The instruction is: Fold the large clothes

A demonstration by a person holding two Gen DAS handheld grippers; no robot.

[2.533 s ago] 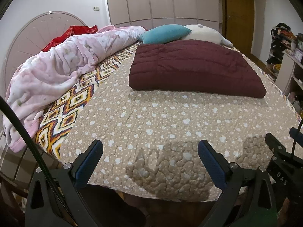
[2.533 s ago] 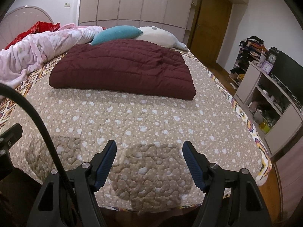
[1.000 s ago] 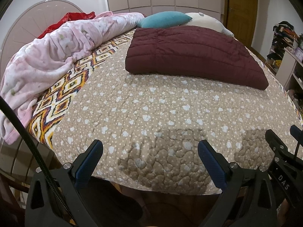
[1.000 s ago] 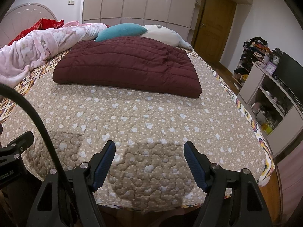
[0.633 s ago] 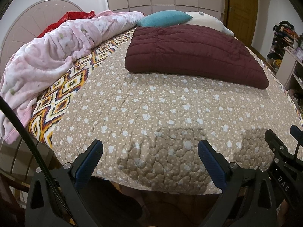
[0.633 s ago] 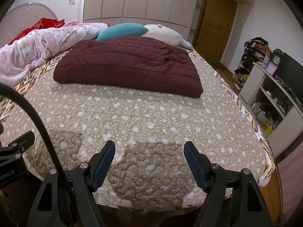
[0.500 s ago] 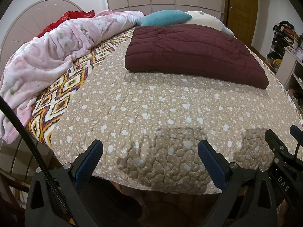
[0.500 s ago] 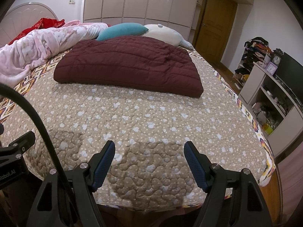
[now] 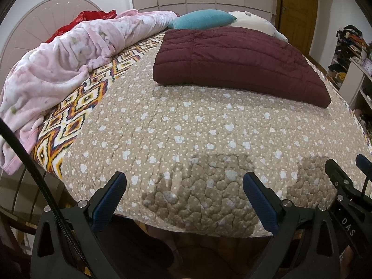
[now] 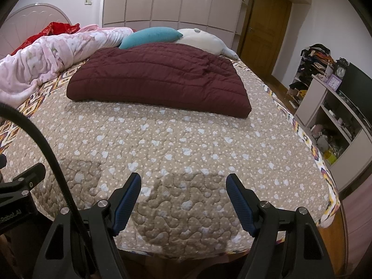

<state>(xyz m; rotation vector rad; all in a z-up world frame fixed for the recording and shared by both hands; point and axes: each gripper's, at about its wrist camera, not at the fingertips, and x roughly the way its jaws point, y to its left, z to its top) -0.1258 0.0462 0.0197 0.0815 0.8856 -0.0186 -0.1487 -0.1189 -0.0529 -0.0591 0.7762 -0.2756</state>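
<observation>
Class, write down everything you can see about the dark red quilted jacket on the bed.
The jacket is maroon, puffy, stitched in long horizontal channels. It lies flat, folded into a rough rectangle, on the far half of the bedspread. Its far edge meets the teal pillow and a white cushion. Neither claw touches it.

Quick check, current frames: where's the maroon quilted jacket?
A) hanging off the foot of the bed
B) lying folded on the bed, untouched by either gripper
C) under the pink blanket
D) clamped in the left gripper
B: the maroon quilted jacket lies folded on the bedspread, while the left gripper and right gripper hover open at the near edge.
</observation>
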